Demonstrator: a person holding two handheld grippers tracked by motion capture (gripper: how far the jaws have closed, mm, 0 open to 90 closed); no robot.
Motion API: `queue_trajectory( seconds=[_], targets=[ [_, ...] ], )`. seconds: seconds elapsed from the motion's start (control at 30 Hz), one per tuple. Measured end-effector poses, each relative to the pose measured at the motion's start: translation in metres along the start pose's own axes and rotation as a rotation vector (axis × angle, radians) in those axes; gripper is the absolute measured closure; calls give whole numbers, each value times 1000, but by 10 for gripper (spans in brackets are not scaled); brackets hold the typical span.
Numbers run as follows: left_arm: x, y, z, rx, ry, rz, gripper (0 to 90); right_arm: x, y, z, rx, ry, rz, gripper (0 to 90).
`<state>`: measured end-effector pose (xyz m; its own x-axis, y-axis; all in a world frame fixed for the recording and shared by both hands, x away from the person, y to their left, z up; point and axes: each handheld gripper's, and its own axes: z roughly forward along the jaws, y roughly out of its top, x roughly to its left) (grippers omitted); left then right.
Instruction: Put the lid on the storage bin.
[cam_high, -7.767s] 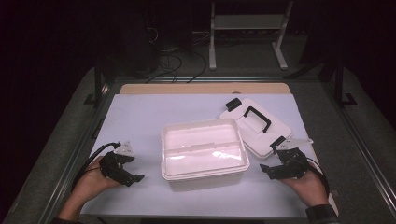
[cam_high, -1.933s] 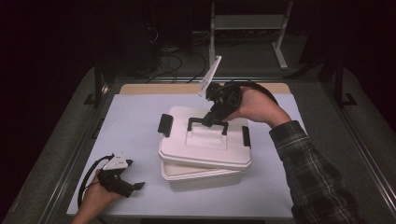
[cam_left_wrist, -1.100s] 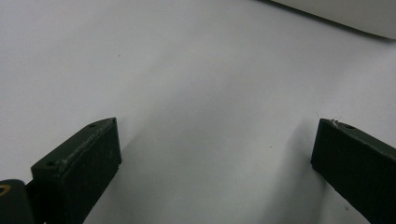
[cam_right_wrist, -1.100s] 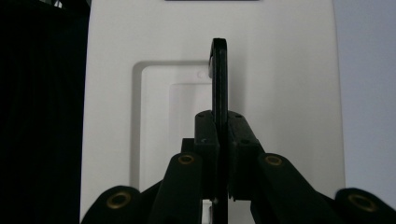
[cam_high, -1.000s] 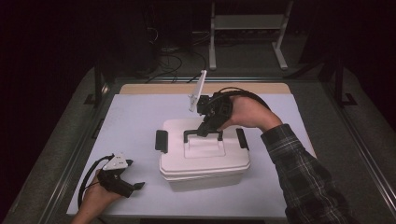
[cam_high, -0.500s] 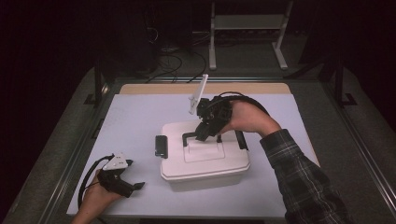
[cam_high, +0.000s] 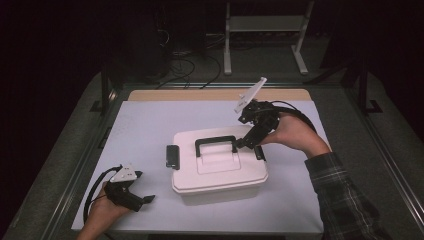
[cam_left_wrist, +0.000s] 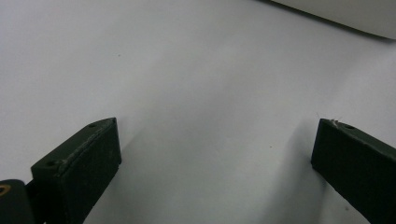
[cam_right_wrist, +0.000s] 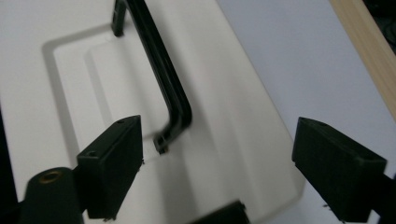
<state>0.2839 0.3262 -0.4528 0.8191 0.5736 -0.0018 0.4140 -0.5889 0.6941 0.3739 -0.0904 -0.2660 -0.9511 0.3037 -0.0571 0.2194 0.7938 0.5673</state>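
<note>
White plastic box (cam_high: 220, 172) sits mid-tabletop (cam_high: 145, 130), its lid (cam_high: 217, 160) down on top and the black handle (cam_high: 215, 146) standing up. One black latch (cam_high: 173, 156) hangs loose on the person's left end of the lid, and another latch (cam_high: 259, 152) sits at the opposite end, right under the right tool (cam_high: 248, 141). That right tool hovers over the lid's right end with its jaws spread wide and nothing between them; in the right gripper view the handle (cam_right_wrist: 159, 84) runs up between the two jaws, close to one of them but apart from it. Over at the near left corner the left tool (cam_high: 148, 199) rests low on the tabletop, jaws wide as well and empty, with a sliver of the box (cam_left_wrist: 345, 14) at the top edge of its own view.

Trouble ahead, as a judgement: neither latch looks snapped down, so a lift by the handle could pull the lid away from the box. A push on the right latch with nothing bracing the far end could slide the whole box across the smooth sheet.

Hard to read: whether the lid is fully seated all round, what the box contains, and the right latch itself, partly masked by the tool and cut off at the bottom of the right gripper view.
</note>
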Motion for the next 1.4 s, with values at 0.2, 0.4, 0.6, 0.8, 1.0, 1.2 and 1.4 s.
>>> queue_trajectory(
  seconds=[0.2, 0.4, 0.6, 0.8, 1.0, 1.2, 1.4],
  targets=[
    [0, 0, 0, -1, 1, 0, 5, -3, -25, -9, -15, -58, 59, 137],
    [0, 0, 0, -1, 0, 0, 5, -4, -50, -20, -39, -110, 123, 111],
    [0, 0, 0, -1, 0, 0, 5, -4, -78, -27, -75, -170, 199, 104],
    [0, 0, 0, 0, 0, 0, 5, -1, -108, -26, -112, -220, 274, 105],
    [0, 0, 0, -2, 1, 0, 5, 5, -137, -15, -139, -269, 343, 105],
    [0, 0, 0, -2, 1, 0, 5, 10, -159, -1, -159, -325, 392, 105],
    [0, 0, 0, -2, 1, 1, 5, 16, -175, 16, -152, -357, 441, 96]
  ],
)
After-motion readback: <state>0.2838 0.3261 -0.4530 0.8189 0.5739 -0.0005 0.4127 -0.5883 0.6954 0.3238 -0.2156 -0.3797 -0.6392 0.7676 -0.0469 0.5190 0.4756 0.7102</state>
